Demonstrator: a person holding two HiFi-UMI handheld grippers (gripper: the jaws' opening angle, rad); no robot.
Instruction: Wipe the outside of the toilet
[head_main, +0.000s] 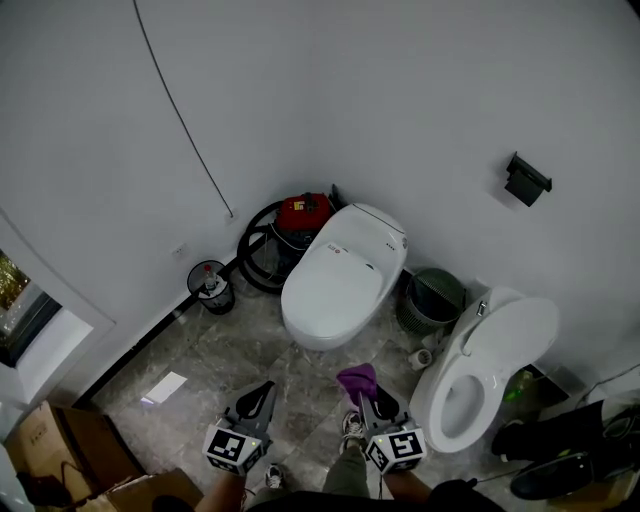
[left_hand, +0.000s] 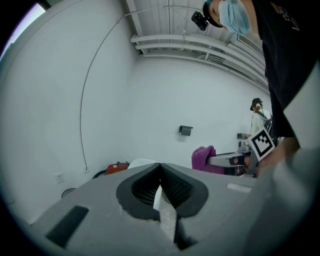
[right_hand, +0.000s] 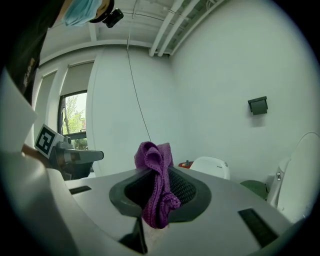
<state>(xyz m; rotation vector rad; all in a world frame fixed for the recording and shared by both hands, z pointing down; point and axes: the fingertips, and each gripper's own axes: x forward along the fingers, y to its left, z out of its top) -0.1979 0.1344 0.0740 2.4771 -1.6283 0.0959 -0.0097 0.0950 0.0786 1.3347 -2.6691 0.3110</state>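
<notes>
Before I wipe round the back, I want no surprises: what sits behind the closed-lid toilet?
A red machine with a looped black hose stands there; the closed-lid toilet covers its lower part and the floor behind.

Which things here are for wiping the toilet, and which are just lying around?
For the job: purple cloth, pinched in the right hand-held gripper; the closed toilet, or maybe the open toilet.

Just lying about: red vacuum, green basket, small black bin, cardboard boxes.
</notes>
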